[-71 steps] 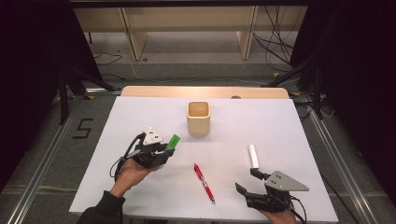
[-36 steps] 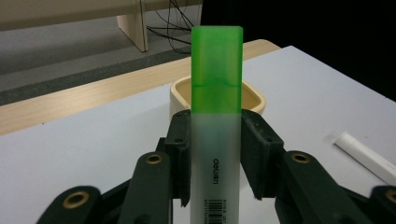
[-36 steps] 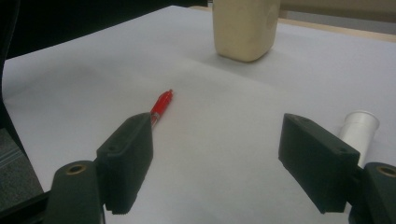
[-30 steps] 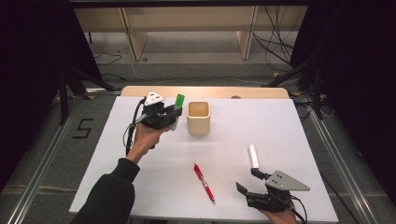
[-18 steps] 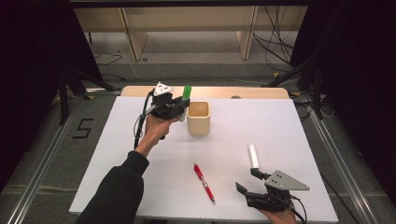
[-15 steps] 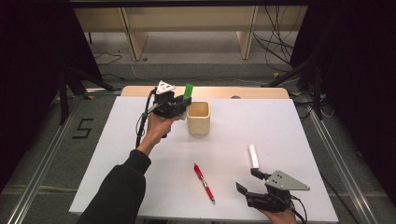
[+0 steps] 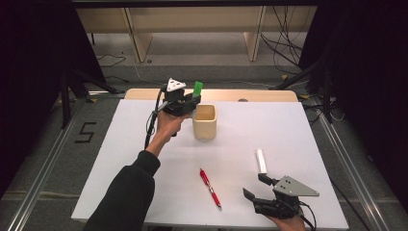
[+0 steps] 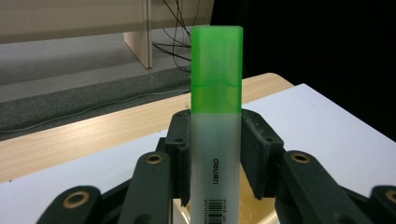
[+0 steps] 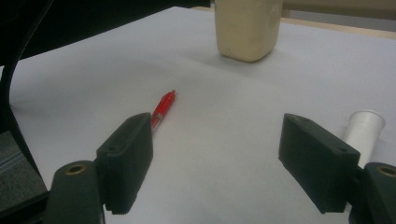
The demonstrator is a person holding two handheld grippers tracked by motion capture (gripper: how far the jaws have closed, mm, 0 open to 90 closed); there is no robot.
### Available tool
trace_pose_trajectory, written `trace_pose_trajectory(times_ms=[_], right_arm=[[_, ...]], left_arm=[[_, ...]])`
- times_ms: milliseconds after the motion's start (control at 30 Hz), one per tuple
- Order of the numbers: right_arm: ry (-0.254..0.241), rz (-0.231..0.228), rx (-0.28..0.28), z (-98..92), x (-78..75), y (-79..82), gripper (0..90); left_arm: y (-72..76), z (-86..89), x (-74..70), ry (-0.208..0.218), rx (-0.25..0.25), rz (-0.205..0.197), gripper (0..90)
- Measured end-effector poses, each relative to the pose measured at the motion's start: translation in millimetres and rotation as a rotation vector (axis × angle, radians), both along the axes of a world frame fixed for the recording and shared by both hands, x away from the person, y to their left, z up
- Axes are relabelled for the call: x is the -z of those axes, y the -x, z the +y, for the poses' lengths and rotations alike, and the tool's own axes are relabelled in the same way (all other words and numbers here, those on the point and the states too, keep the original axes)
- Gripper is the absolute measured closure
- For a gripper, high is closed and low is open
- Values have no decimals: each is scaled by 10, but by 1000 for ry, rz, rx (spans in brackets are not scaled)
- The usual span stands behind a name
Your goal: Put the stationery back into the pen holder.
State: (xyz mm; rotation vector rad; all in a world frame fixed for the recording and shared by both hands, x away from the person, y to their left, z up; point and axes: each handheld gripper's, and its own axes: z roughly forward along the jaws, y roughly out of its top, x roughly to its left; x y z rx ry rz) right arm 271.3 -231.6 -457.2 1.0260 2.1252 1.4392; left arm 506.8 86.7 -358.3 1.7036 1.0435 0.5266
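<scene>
Gripping a green highlighter (image 8: 216,121), the left gripper (image 7: 185,103) hangs at the far side of the white table (image 7: 120,144), just beside the left rim of a beige cup (image 7: 205,121). In the left gripper view, its two black jaws press against the frosted barrel from both sides, with the green cap standing upright above them and a barcode showing low on the barrel. Part of the cup's pale rim peeks out beneath the jaws there. In the high view, the highlighter's green cap (image 7: 197,87) tilts up and away from the person, above the cup's near-left corner. The person's dark sleeve (image 7: 127,192) stretches from the table's near edge toward the cup.

At the near right corner rests the right gripper (image 7: 257,187), its jaws spread wide apart with nothing between them. A white cylinder (image 7: 261,160) lies just beyond its right jaw, close to touching. A red pen (image 7: 210,188) lies flat on the table to the left of that gripper, well apart from the cup. In the right gripper view, the pen (image 9: 161,109) sits just past the left jaw and the white cylinder (image 9: 362,130) behind the right jaw.
</scene>
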Motion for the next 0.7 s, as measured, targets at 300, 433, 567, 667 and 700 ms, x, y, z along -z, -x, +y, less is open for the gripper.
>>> trace_pose_trajectory(times_ms=[300, 433, 567, 667, 700], right_arm=[[-2, -1, -4, 4, 0, 5, 269], [-1, -1, -5, 6, 1, 3, 269], [-2, -2, -5, 8, -1, 6, 269], [-4, 1, -6, 6, 0, 6, 269], [-3, 1, -6, 7, 0, 6, 269]], left_arm=[[-68, -82, -42, 30, 0, -1, 660], [-89, -135, -12, 31, 0, 3, 660], [-105, -180, 21, 31, 0, 1, 660], [-130, -205, 53, 38, -2, 11, 660], [-138, -217, 65, 36, -7, 9, 660]])
